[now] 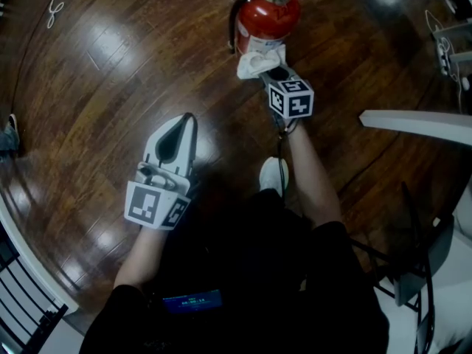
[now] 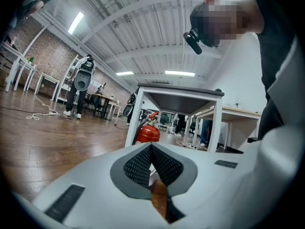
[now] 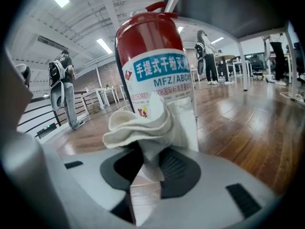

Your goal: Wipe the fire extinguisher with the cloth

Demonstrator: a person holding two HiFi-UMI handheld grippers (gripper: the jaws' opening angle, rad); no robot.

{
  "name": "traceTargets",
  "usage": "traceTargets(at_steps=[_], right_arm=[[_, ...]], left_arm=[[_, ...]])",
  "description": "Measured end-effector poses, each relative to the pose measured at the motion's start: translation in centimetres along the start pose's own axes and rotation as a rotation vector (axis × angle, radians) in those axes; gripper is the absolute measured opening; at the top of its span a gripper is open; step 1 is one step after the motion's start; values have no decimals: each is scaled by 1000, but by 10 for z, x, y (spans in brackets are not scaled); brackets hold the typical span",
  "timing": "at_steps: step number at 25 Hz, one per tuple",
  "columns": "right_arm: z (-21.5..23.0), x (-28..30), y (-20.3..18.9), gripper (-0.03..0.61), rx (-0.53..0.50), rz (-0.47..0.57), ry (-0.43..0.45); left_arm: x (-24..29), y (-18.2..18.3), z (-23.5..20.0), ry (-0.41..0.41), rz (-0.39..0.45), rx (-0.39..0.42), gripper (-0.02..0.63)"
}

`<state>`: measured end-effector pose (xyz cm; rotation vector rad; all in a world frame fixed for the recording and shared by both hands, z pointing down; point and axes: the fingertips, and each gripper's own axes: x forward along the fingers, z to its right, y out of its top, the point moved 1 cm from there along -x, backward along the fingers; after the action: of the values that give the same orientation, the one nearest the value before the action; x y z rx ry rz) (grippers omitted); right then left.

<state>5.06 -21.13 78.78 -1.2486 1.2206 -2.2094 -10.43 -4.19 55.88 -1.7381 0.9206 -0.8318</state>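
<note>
A red fire extinguisher (image 1: 267, 12) stands upright on the wooden floor at the top of the head view; in the right gripper view the extinguisher (image 3: 153, 56) fills the centre, its white label facing me. My right gripper (image 1: 270, 71) is shut on a white cloth (image 1: 258, 59), and the cloth (image 3: 143, 123) presses against the lower label. My left gripper (image 1: 184, 121) hangs shut and empty over the floor, well left of and nearer than the extinguisher (image 2: 147, 131).
A white table (image 2: 181, 95) stands just behind the extinguisher; its edge (image 1: 417, 122) shows at the right. A white shoe (image 1: 273, 174) is below my right gripper. A cable (image 1: 55, 2) lies at the top left. People stand far off.
</note>
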Motion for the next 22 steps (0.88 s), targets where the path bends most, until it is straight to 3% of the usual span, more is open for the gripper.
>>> traceTargets(at_steps=[12,22], right_arm=[[-14,-18,15,115,-4,33,1],[-102,-88,145,117,-28,344,196]], left_arm=[[-10,4,1,-11,13,-2,2],[-18,7,7,-30,20,-8,2]])
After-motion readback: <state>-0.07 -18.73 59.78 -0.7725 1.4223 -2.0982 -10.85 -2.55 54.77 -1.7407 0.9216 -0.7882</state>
